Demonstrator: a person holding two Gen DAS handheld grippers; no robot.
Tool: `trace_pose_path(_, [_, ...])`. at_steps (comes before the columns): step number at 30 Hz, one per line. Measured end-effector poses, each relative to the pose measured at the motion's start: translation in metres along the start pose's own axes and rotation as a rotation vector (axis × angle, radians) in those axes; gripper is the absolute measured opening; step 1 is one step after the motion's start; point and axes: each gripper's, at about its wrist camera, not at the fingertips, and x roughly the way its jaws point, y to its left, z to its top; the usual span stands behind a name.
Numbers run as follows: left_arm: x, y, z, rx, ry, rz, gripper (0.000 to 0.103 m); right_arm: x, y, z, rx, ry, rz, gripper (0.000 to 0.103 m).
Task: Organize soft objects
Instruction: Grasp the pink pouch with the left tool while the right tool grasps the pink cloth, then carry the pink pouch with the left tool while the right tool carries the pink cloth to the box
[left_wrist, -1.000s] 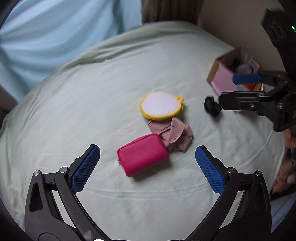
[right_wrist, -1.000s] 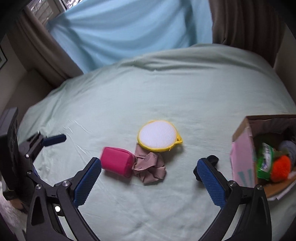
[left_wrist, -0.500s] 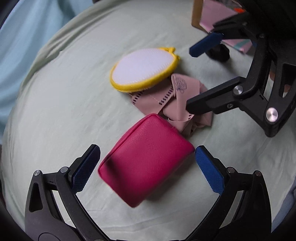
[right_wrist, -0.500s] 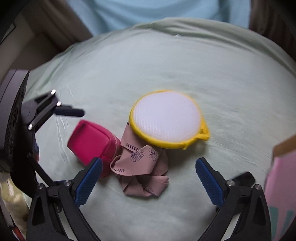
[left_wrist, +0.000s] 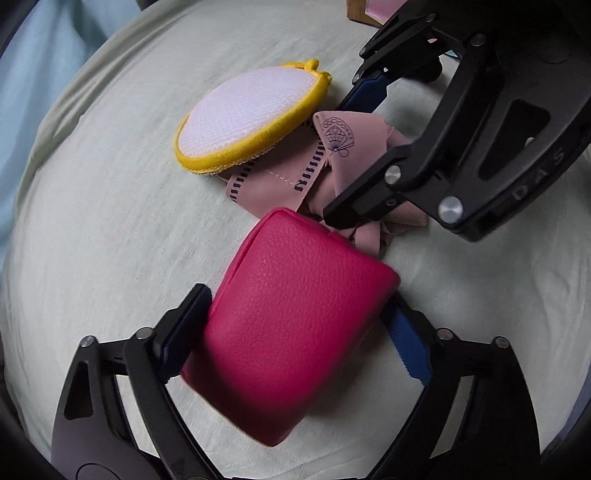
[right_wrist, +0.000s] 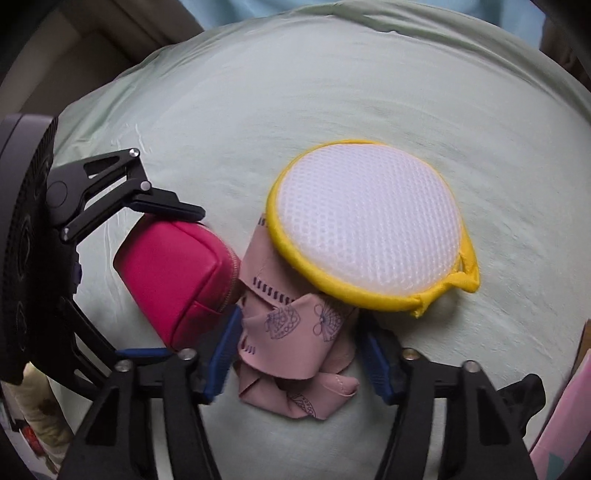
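A magenta zip pouch (left_wrist: 295, 317) lies on the pale green bed sheet (left_wrist: 110, 221). My left gripper (left_wrist: 295, 332) has its blue pads against both sides of the pouch; it also shows in the right wrist view (right_wrist: 166, 288). A crumpled pink printed cloth (right_wrist: 295, 343) lies beside the pouch, partly under a round white mesh pad with a yellow rim (right_wrist: 369, 225). My right gripper (right_wrist: 299, 354) straddles the cloth, jaws narrowed around it, pads close to its sides.
A cardboard box with a pink side (right_wrist: 569, 417) shows at the right edge of the right wrist view. A small black object (right_wrist: 524, 391) lies near it. The bed sheet (right_wrist: 332, 92) stretches away beyond the pad.
Both grippers moved down and forward onto the objects. The left jaws narrowed onto the magenta pouch. The right jaws narrowed around the pink cloth.
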Motion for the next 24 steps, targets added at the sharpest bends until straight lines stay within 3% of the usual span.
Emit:
trace_pose_path(2, [-0.003, 0.001, 0.0, -0.011, 0.0, 0.009, 0.07, -0.001, 0.001, 0.001, 0.0, 0.002, -0.005, 0.034])
trace_pose_path(5, [-0.008, -0.002, -0.003, -0.036, -0.003, 0.044, 0.062, -0.004, 0.002, 0.003, 0.017, -0.002, 0.002, 0.027])
trace_pose_path(11, [-0.022, -0.009, -0.008, -0.078, -0.001, 0.073, 0.05, -0.013, 0.011, -0.001, 0.057, -0.026, -0.007, 0.023])
trace_pose_path(24, [-0.085, -0.035, -0.021, -0.125, -0.026, 0.153, 0.048, -0.074, 0.019, -0.018, 0.064, -0.114, -0.016, 0.022])
